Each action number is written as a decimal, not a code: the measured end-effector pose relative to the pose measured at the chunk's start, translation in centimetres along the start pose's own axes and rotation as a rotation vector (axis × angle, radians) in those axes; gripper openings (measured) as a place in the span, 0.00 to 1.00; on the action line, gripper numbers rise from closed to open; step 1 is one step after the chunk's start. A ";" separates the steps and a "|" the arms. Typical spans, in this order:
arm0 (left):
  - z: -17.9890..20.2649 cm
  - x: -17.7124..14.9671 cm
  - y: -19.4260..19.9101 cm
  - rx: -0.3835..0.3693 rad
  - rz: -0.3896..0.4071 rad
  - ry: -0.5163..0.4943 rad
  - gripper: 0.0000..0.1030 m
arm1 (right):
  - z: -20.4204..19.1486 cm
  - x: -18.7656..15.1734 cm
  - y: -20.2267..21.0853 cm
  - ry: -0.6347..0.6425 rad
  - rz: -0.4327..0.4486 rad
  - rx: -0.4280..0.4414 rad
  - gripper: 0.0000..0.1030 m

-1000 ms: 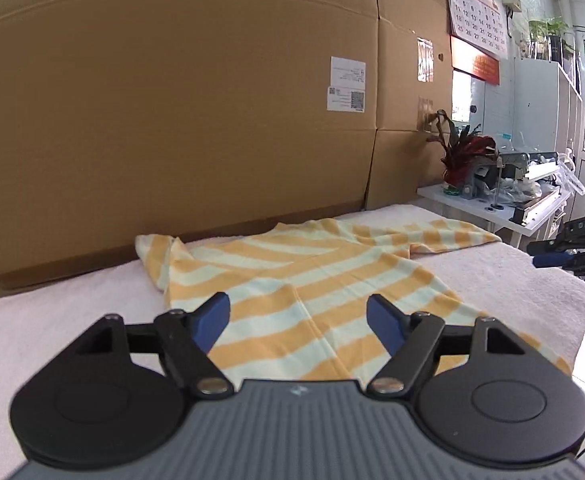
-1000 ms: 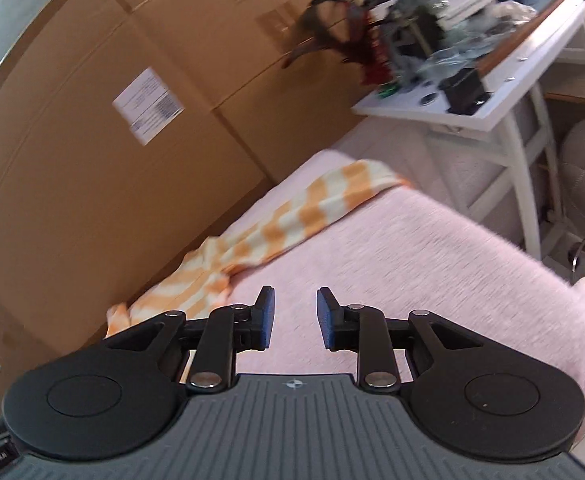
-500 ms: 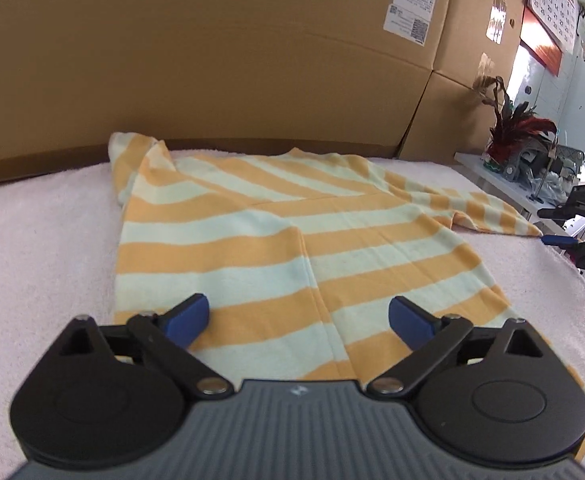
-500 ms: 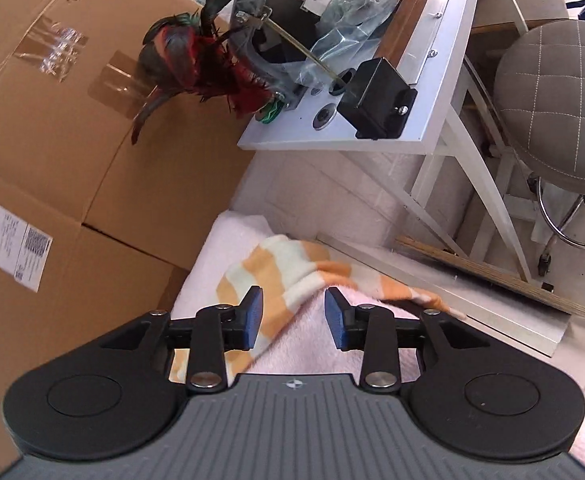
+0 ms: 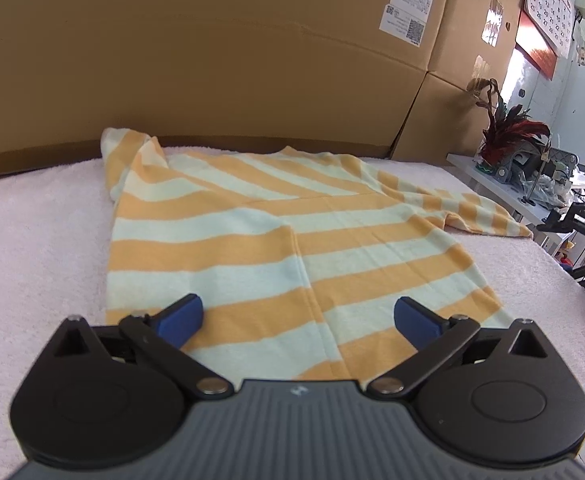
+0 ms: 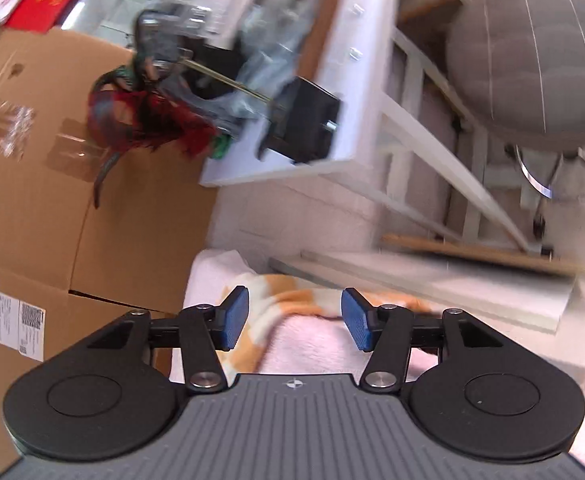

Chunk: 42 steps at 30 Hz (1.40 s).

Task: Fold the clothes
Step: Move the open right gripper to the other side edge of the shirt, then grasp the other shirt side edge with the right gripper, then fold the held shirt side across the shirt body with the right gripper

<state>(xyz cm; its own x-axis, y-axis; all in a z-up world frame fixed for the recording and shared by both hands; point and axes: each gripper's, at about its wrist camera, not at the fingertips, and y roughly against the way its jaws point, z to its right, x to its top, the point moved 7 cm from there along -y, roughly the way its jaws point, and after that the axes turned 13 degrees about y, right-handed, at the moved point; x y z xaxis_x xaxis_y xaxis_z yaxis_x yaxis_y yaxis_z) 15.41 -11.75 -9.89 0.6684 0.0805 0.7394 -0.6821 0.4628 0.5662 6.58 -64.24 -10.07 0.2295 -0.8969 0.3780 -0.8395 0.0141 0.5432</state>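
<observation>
Your striped shirt lies spread flat on the pink towel that covers the table, orange and pale bands running across it, with a seam line down the middle of the body. Its far edge reaches toward the cardboard boxes behind the towel; one sleeve is bunched up at the shirt's far left corner, close to the boxes, and the other sleeve stretches out to the shirt's right, ending near the towel's right edge.

Your left gripper sits low over the shirt's near hem with its blue pads spread wide, one on each side of the seam; nothing is between them but flat cloth below.

Your right gripper is at the tip of that outstretched sleeve, its fingers parted, the sleeve end lying between and just beyond the blue pads. This view is blurred, so you cannot tell whether the pads touch the cloth. Beyond the sleeve stand a white side table and a grey stool.
</observation>
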 end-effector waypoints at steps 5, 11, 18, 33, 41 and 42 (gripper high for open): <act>0.0 0.0 0.0 0.001 -0.002 0.000 0.99 | 1.9 -0.9 -2.9 -0.213 -0.067 0.078 0.63; 0.1 0.0 -0.1 0.005 -0.003 -0.001 0.99 | 2.9 -0.8 -5.2 -0.500 0.027 0.206 0.69; 0.0 0.0 -0.1 0.005 -0.002 0.000 0.99 | -0.3 0.7 -3.4 -0.268 0.169 0.257 0.19; -0.4 0.3 0.3 -0.014 0.027 0.038 0.99 | -12.1 -0.3 -2.3 0.326 0.230 0.293 0.08; -2.9 2.4 3.9 -0.071 0.093 0.202 0.99 | -25.4 -10.1 -4.1 0.659 0.075 0.343 0.08; -3.7 2.8 4.8 -0.066 0.106 0.227 0.99 | -26.5 -11.5 -4.3 0.688 0.063 0.351 0.08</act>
<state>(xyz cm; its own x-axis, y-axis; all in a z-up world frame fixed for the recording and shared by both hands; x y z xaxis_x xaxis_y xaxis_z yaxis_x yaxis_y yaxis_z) 15.08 -6.02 -6.49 0.6486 0.3242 0.6886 -0.7361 0.4973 0.4592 20.60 -42.31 3.14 0.3339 -0.4209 0.8434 -0.9417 -0.1880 0.2790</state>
